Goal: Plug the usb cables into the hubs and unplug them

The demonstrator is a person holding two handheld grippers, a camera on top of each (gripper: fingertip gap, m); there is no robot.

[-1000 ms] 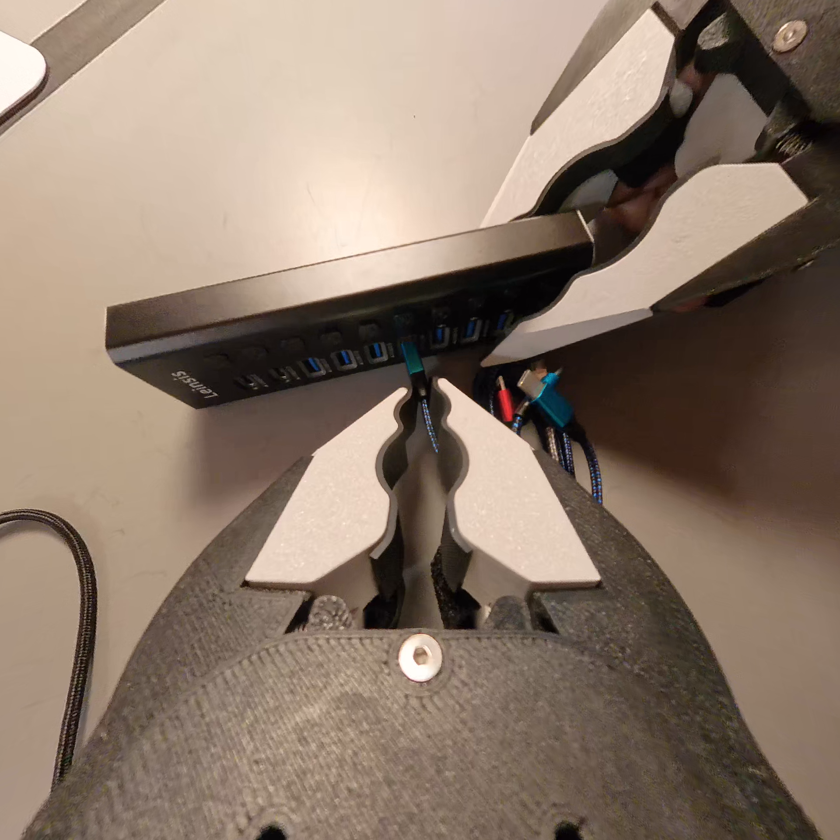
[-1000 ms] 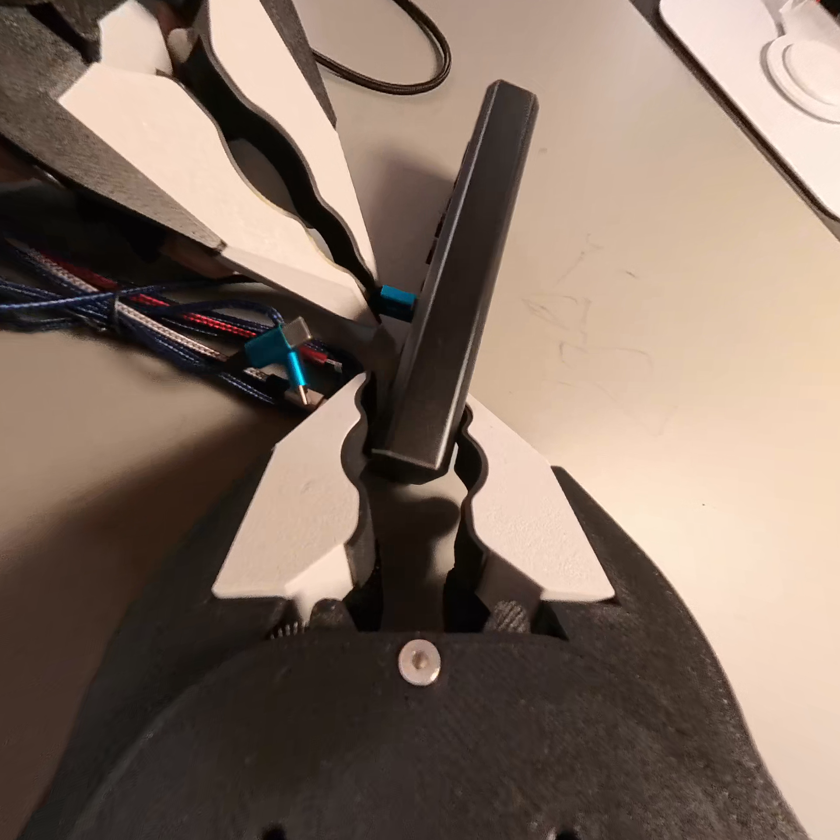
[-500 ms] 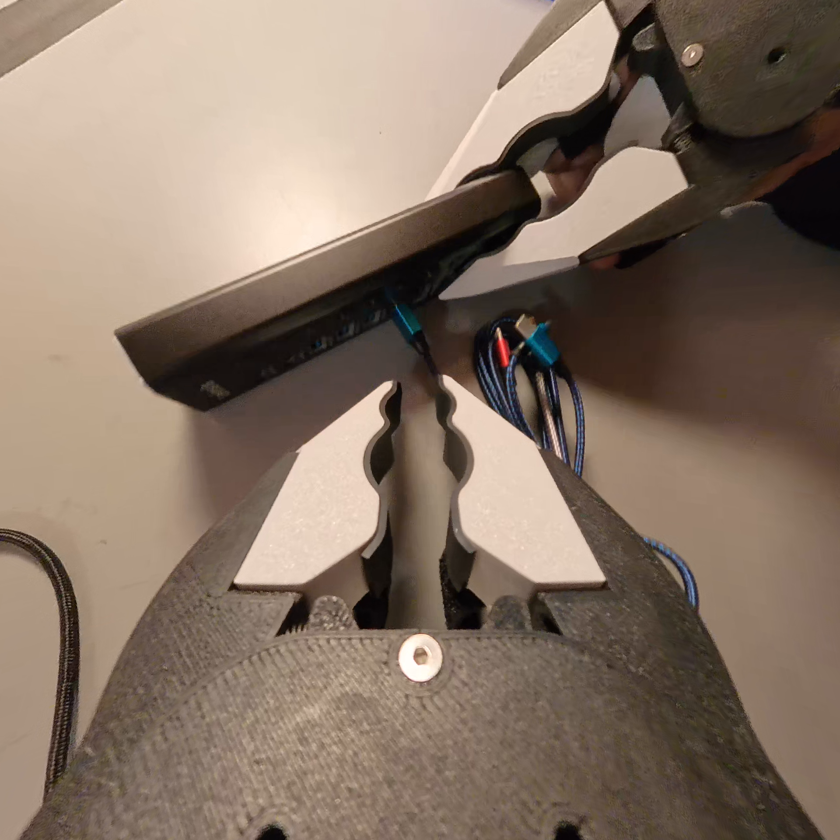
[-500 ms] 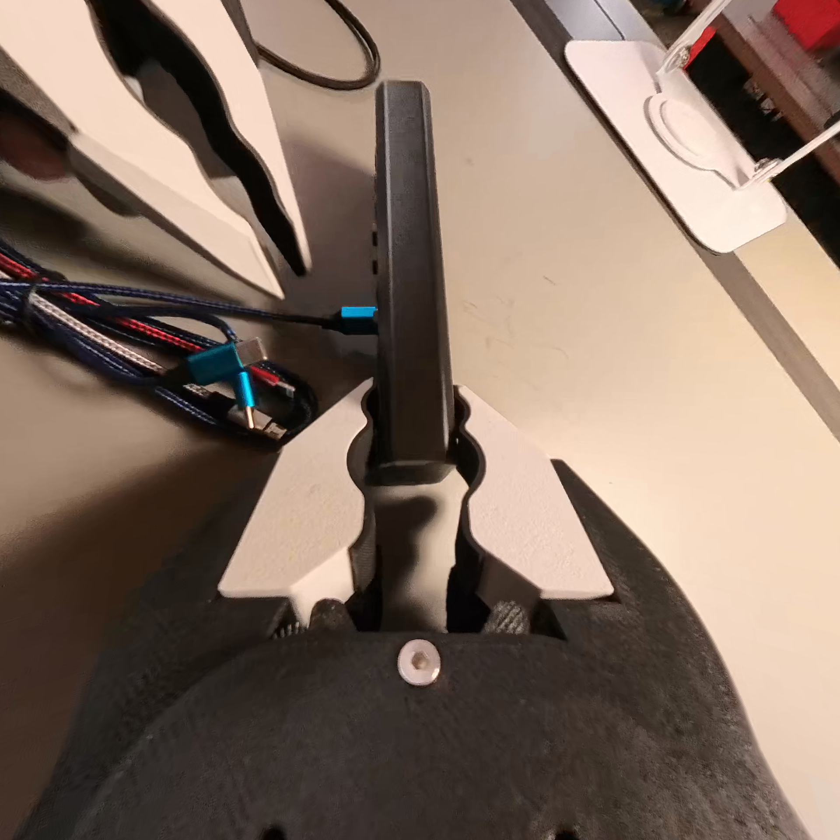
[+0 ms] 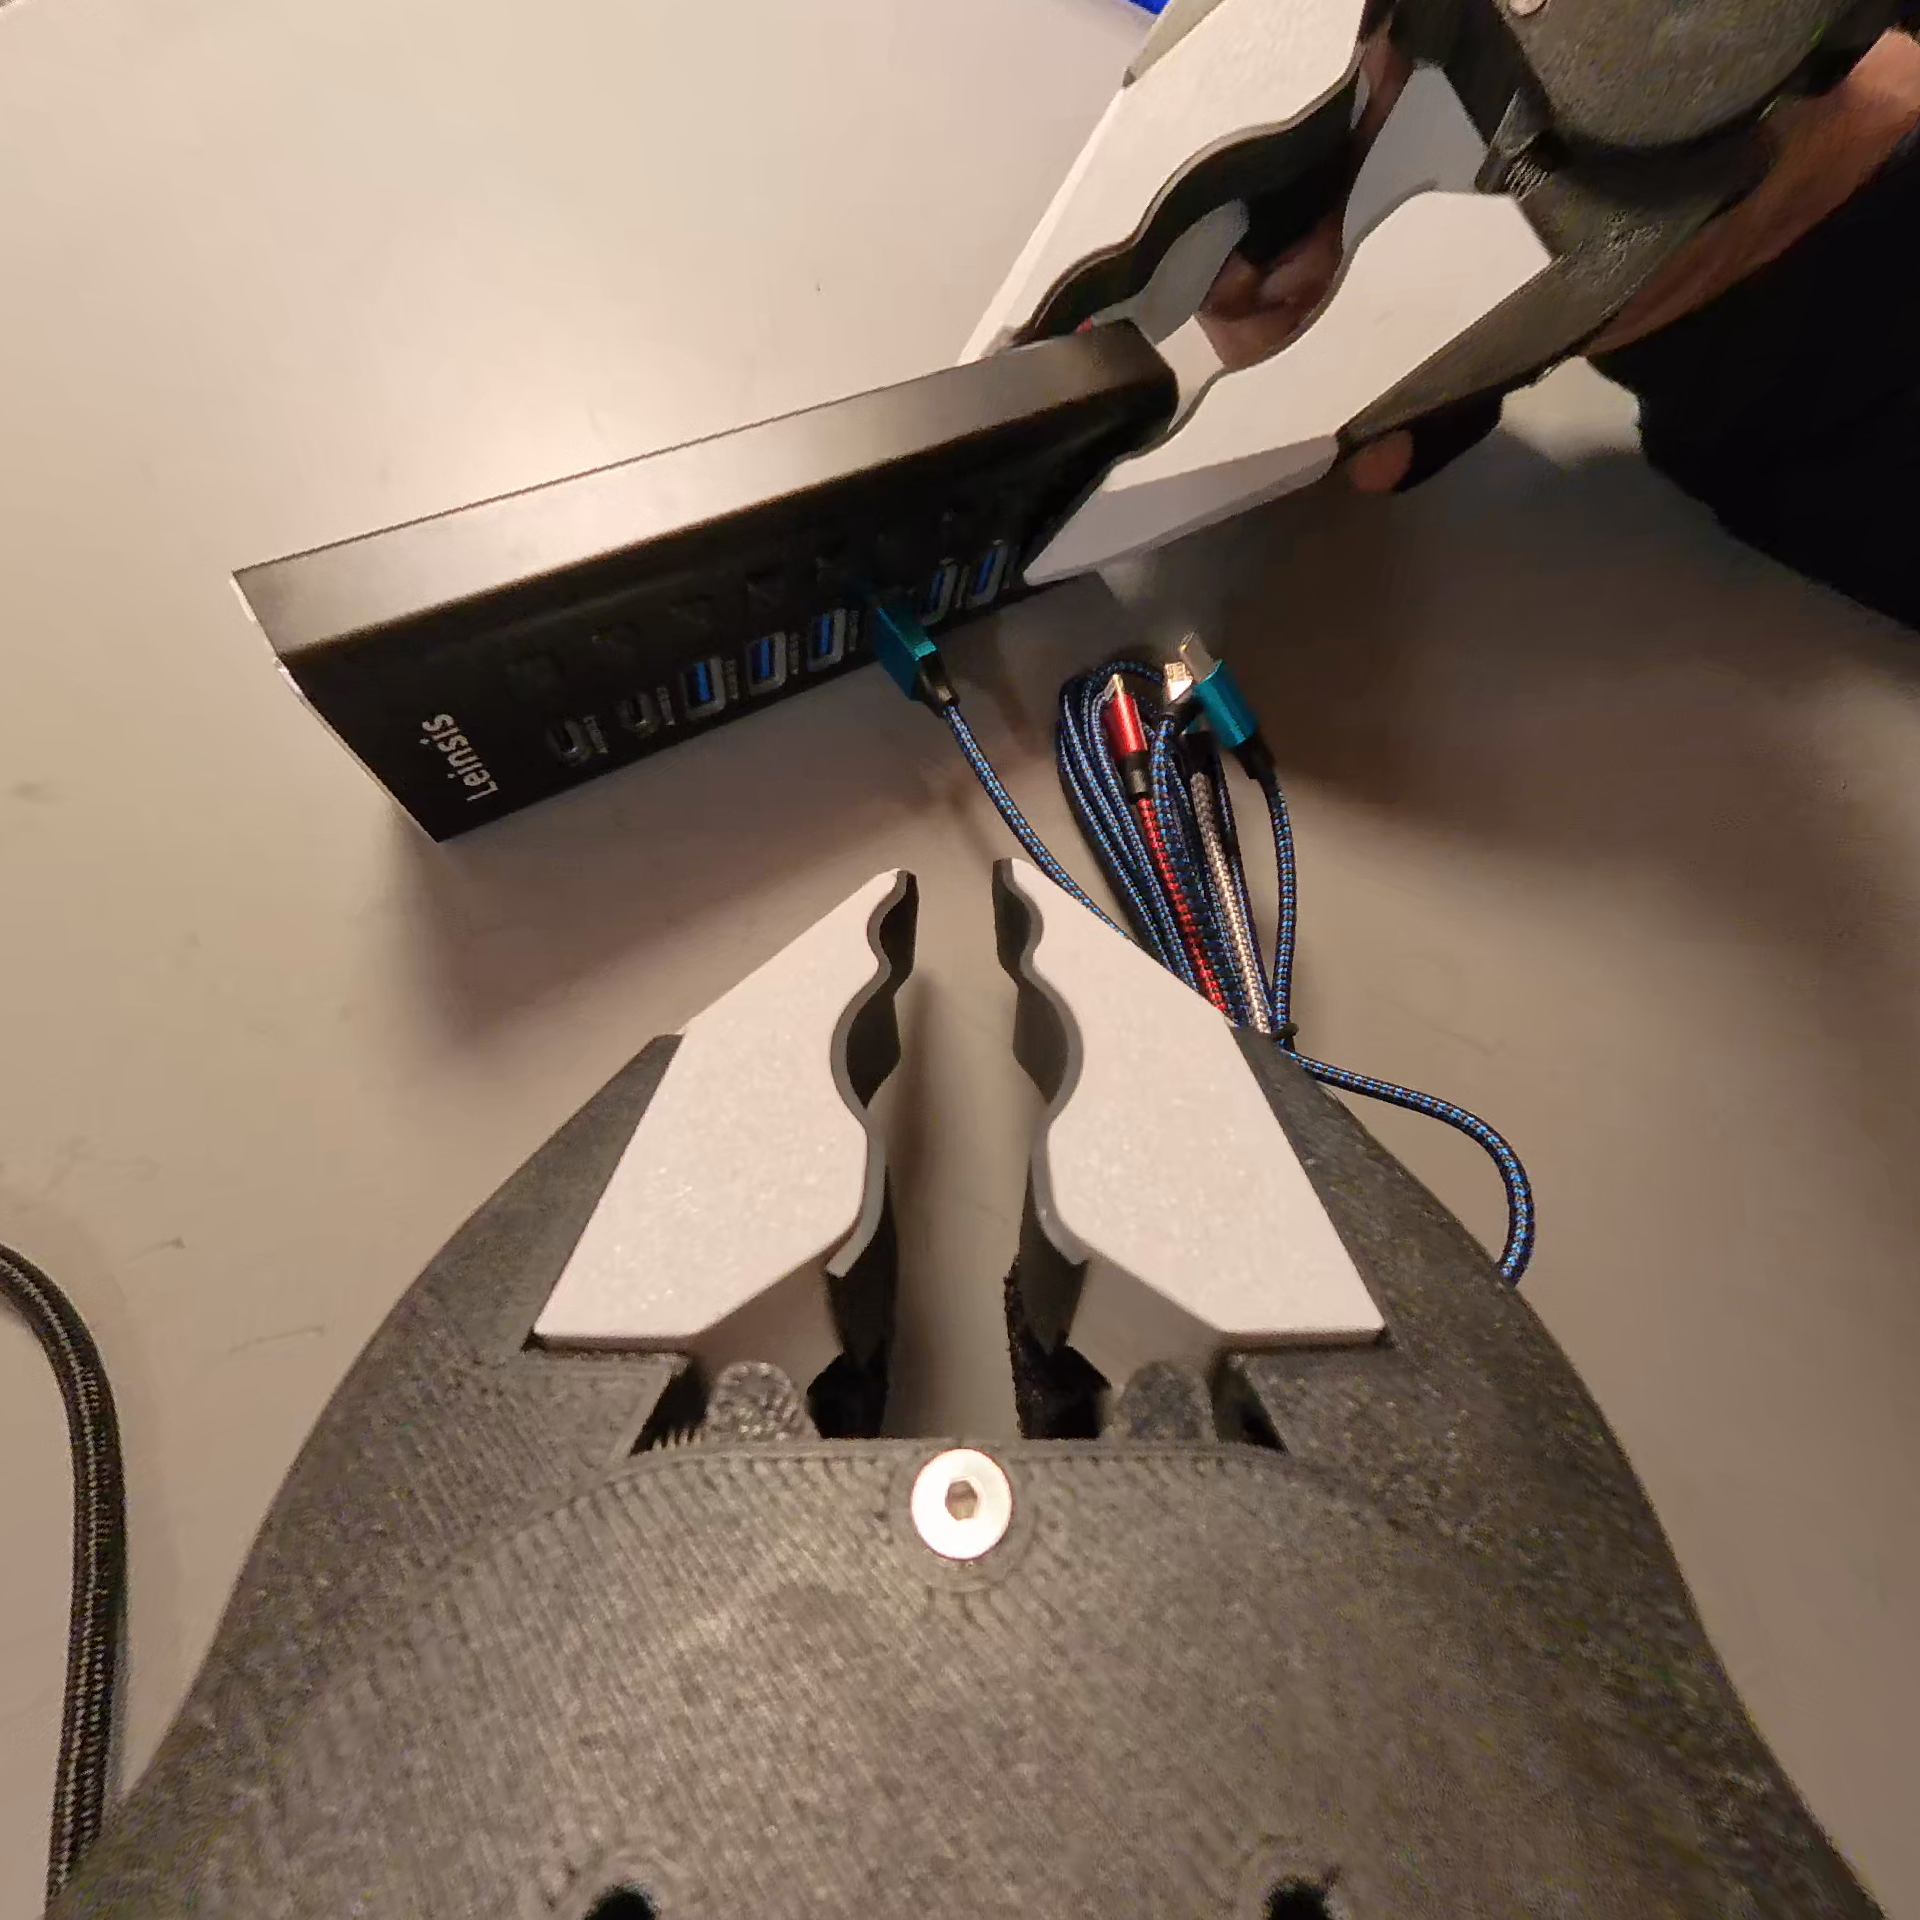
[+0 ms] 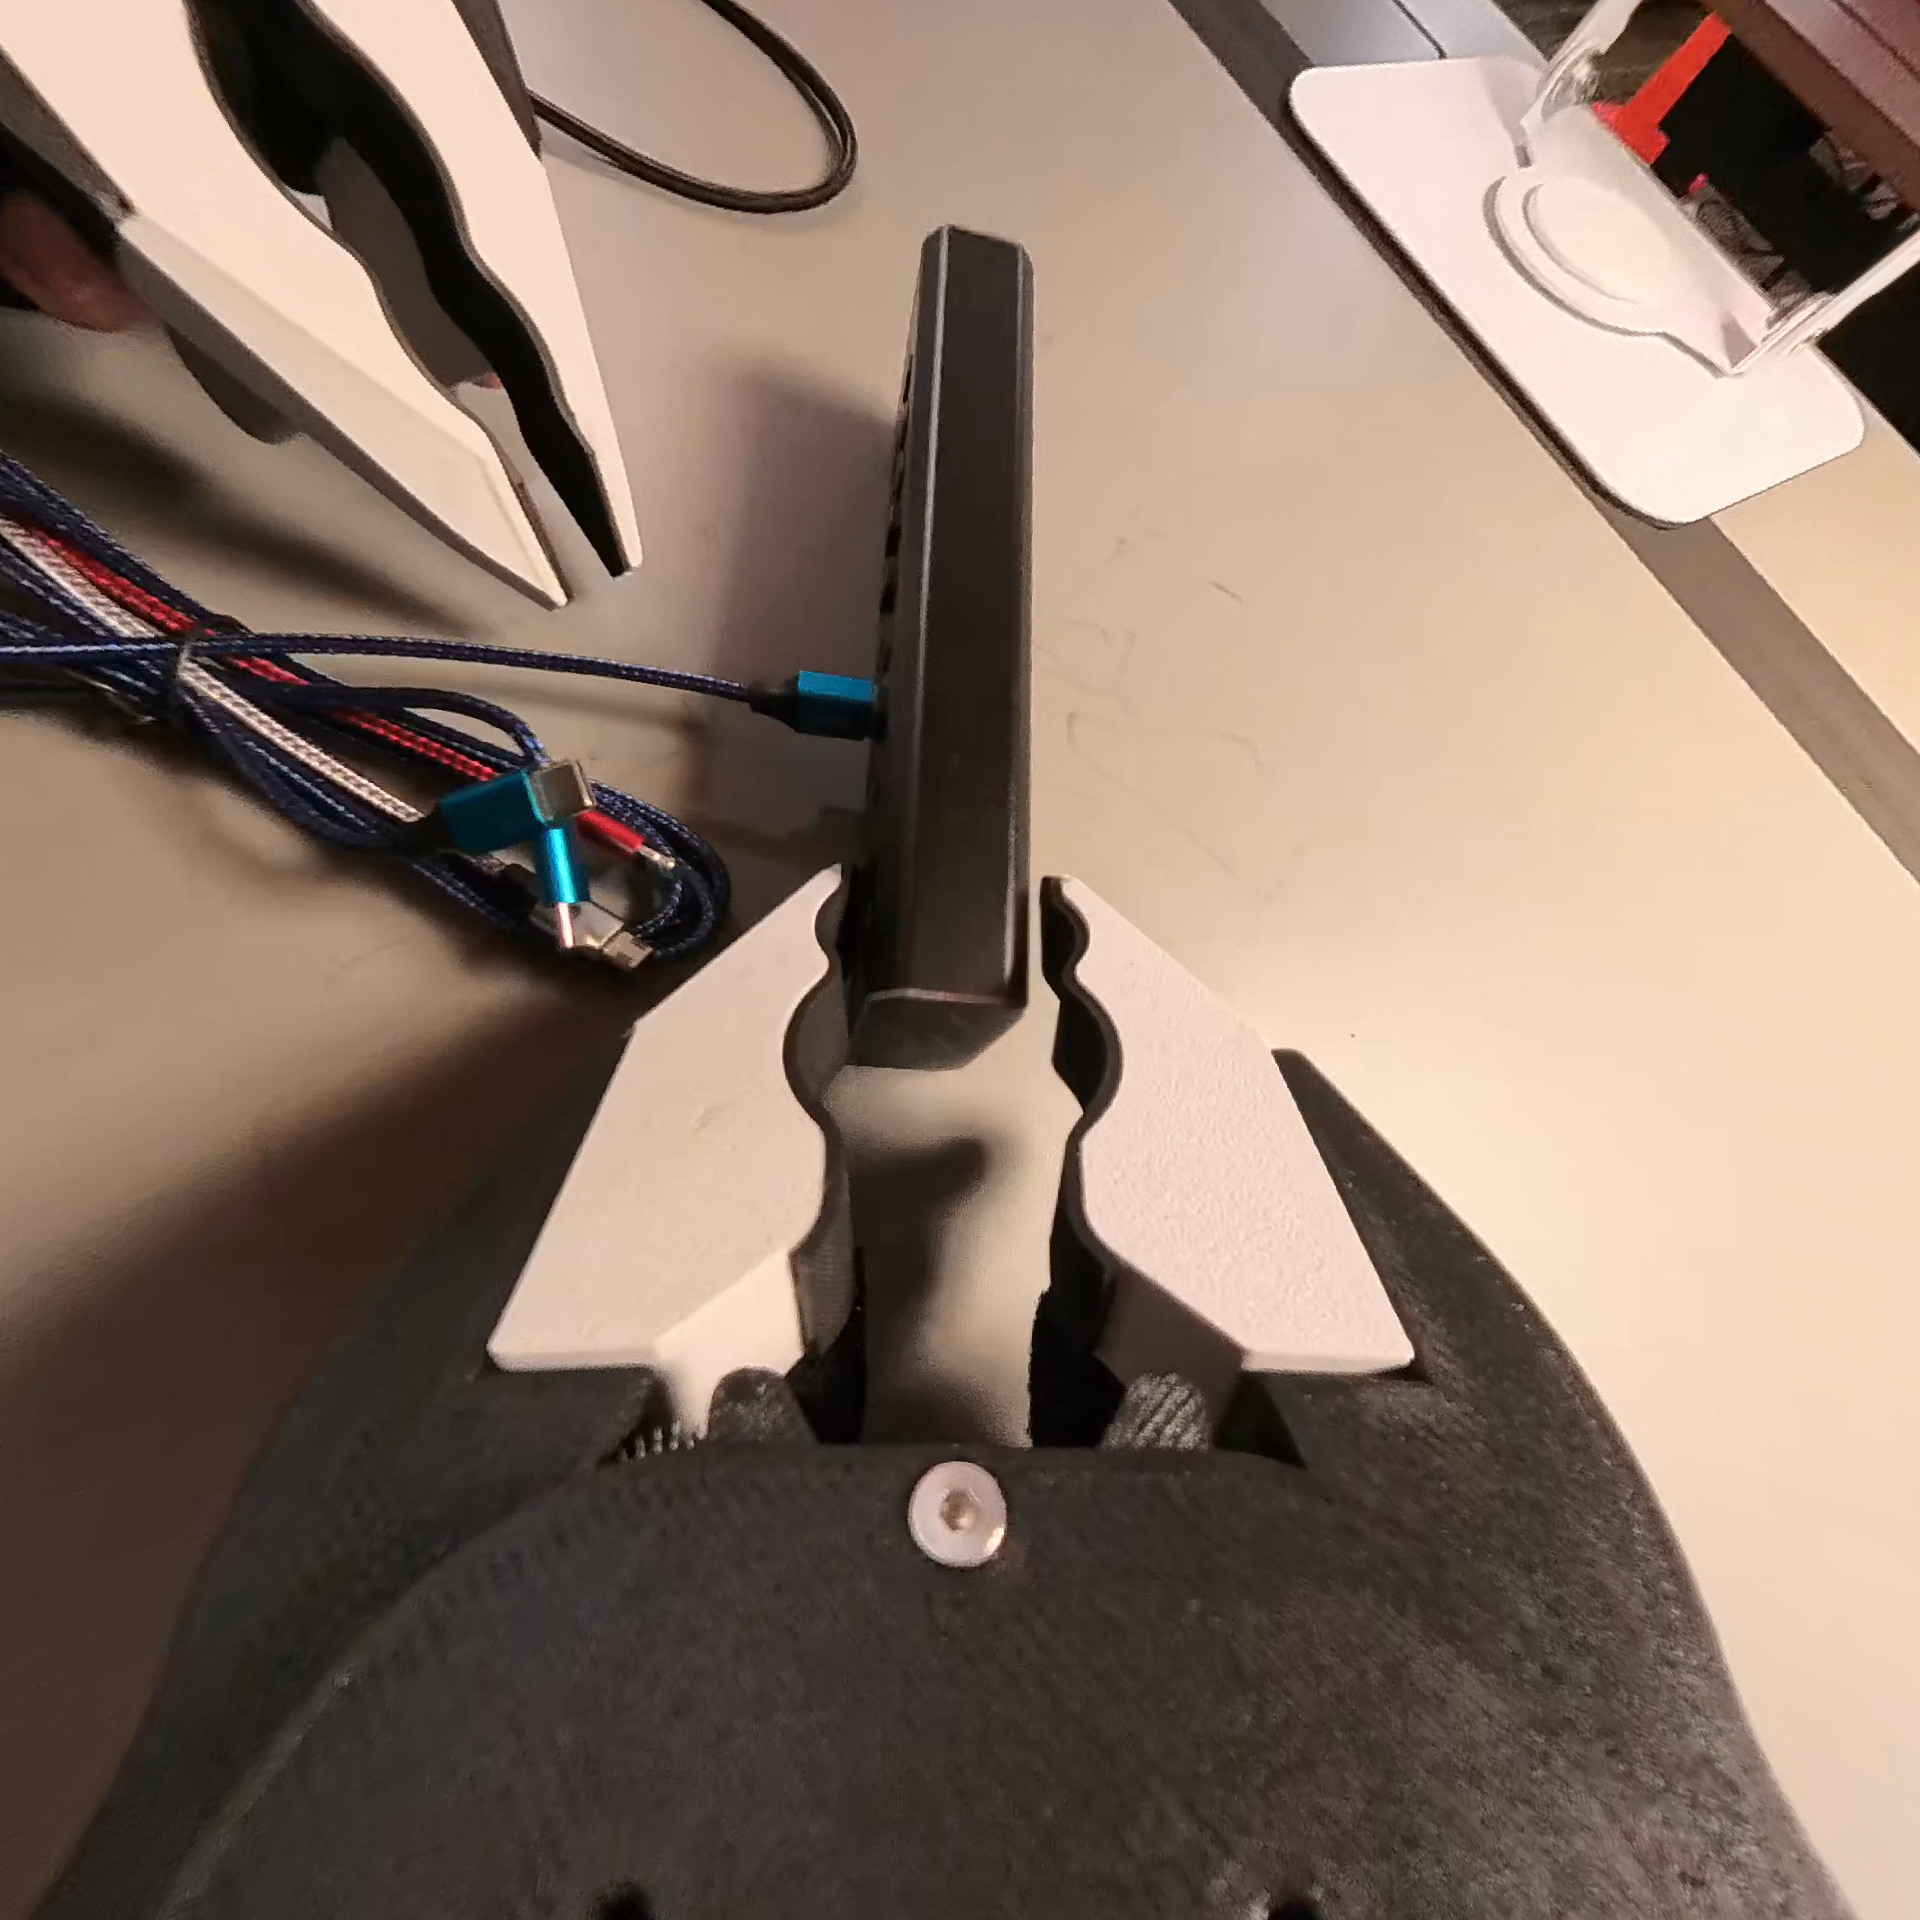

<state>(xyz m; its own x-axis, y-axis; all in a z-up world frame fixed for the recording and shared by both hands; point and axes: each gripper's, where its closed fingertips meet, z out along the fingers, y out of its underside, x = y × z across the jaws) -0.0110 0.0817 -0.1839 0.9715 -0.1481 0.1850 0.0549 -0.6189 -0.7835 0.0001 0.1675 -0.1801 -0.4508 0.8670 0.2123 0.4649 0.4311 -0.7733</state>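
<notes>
Backing away from the hub, the left claw [image 5: 954, 883] is now hanging over the desk [image 5: 520, 260] with its jaws slightly parted and nothing between them; a second ago those jaws were closed around the blue braided cable right behind its teal plug. That plug [image 5: 902, 652] is now sitting seated in one of the ports on the face of the black hub [image 5: 665, 540], and its cable [image 5: 997, 790] is trailing loose across the desk past the right fingertip of the left claw, touching neither jaw as far as can be seen. This is reading as an insertion just finished and the plug let go.

The right claw [image 6: 940, 894] is gripping the near end of the hub, holding it up on its long edge with the port face turned toward the left claw; the right wrist view is showing the teal plug [image 6: 831, 701] jutting squarely out of that face.

Just beside the hub, the bundle of spare cables [image 5: 1174, 821] is lying on the desk, with red, silver and teal connectors at its top, none plugged in. A black cord [image 5: 83, 1455] is curving along the left edge of the desk.

The next job is likely either pulling this plug back out or fetching another connector from the bundle, with the right claw bracing the hub meanwhile.
</notes>
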